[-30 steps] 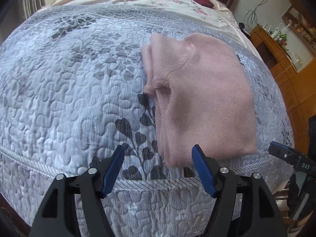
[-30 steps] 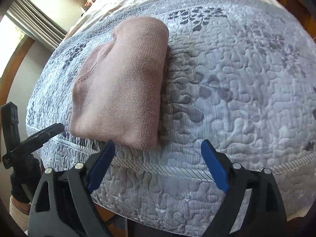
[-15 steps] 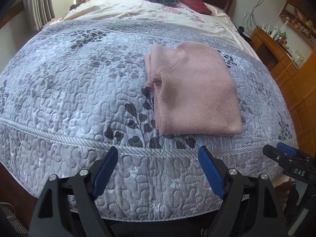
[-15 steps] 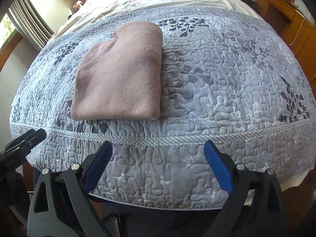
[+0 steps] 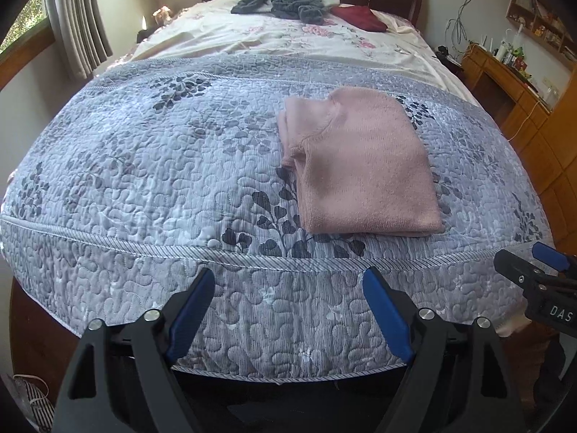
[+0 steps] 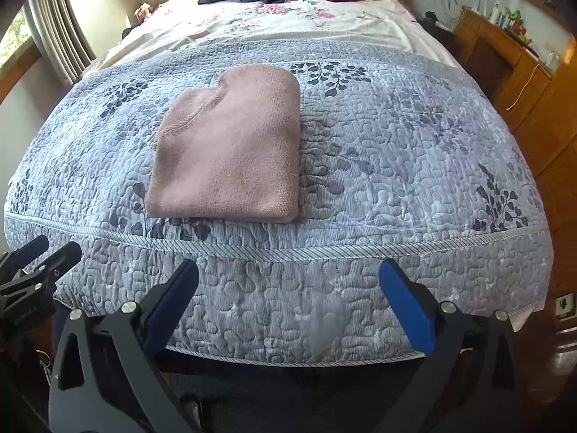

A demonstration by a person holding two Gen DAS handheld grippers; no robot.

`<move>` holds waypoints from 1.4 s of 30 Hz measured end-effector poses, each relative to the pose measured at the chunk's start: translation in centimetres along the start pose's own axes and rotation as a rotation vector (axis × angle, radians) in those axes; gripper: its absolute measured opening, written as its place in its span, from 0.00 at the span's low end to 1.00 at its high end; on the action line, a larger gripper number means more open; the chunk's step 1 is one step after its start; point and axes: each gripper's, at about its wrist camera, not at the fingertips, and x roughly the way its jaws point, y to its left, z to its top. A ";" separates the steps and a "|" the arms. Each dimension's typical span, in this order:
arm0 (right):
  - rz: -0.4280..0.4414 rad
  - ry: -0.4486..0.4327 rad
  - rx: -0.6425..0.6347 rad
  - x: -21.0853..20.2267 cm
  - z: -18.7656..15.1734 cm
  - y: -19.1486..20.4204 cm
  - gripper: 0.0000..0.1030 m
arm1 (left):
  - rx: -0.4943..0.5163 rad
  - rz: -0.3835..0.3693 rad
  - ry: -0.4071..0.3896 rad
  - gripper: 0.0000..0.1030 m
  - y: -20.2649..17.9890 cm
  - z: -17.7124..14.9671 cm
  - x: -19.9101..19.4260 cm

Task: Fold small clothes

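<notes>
Bed [image 5: 108, 187] is filling both views, its near half lying under a grey-lilac quilted coverlet [image 6: 396, 166] with a dark leaf print; a pale floral sheet [image 5: 288, 39] is showing beyond it toward the headboard.

Wooden furniture [image 5: 505, 83] is standing along the right wall, curtains [image 5: 75, 25] hanging at the left.

Pink knit garment [image 5: 360, 166] is lying on the coverlet near the foot edge, right of centre in the left wrist view. It is sitting as a compact rectangle, layers stacked, one folded edge facing the cameras, a seamed part showing at its far left corner. Nothing is touching it.

At the head end a dark grey heap of clothing [image 5: 285, 3] and a dark red piece [image 5: 360, 18] are lying loose and rumpled, well apart from the pink one.

Left gripper [image 5: 288, 310] is hanging off the foot of the bed, jaws spread wide, holding nothing. Right gripper [image 6: 288, 299] is doing the same, jaws spread and empty, below the coverlet's piped edge.

Judgement: the pink piece is looking finished, folded and released. If the far heap counts as part of the job, those pieces are waiting unfolded; whether they do, the pictures are not telling.
</notes>
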 end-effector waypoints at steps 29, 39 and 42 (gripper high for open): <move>-0.014 -0.023 0.006 -1.8 0.7 0.5 0.97 | 0.071 0.038 -0.012 0.82 -2.2 0.9 -1.5; -0.013 -0.015 0.015 -1.2 1.0 0.1 0.97 | 0.072 0.051 -0.007 0.82 -2.1 1.0 -1.1; -0.012 -0.015 0.015 -1.1 1.1 0.1 0.97 | 0.072 0.057 -0.009 0.82 -2.0 1.1 -1.0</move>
